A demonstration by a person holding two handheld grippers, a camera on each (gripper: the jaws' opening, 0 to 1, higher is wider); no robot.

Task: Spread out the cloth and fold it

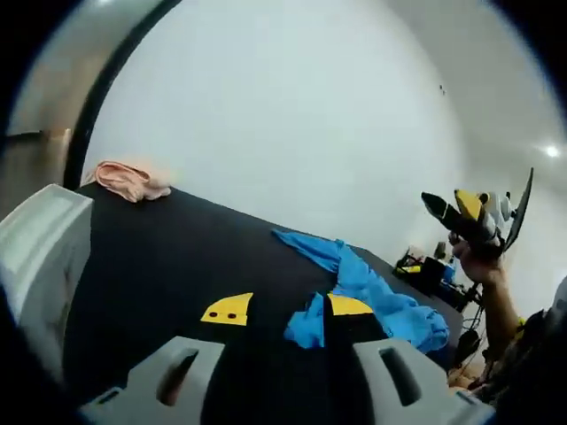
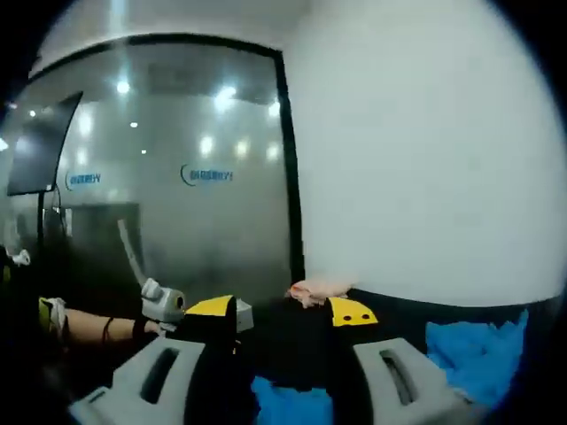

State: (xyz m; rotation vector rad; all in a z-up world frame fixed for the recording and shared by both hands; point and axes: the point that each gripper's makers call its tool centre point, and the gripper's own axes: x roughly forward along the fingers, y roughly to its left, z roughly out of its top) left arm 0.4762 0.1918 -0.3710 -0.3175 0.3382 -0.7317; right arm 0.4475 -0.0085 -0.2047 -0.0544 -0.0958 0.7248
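Crumpled blue cloth on a black surface, both grippers raised with jaws apart.

The blue cloth [image 1: 372, 297] lies bunched on the black surface [image 1: 159, 257], partly hidden behind the left gripper [image 1: 285, 310], which holds nothing. A pink cloth [image 1: 130, 181] sits at the far edge. The right gripper [image 2: 283, 312], also holding nothing, blocks part of the cloth.

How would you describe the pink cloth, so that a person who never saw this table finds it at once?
Start from the black table in front of the white wall. Follow the table to its far corner, near the dark frame of the glass partition; the pink cloth lies there in a small crumpled heap. Unlike the larger blue cloth near the grippers, it is pale pink and lies alone.
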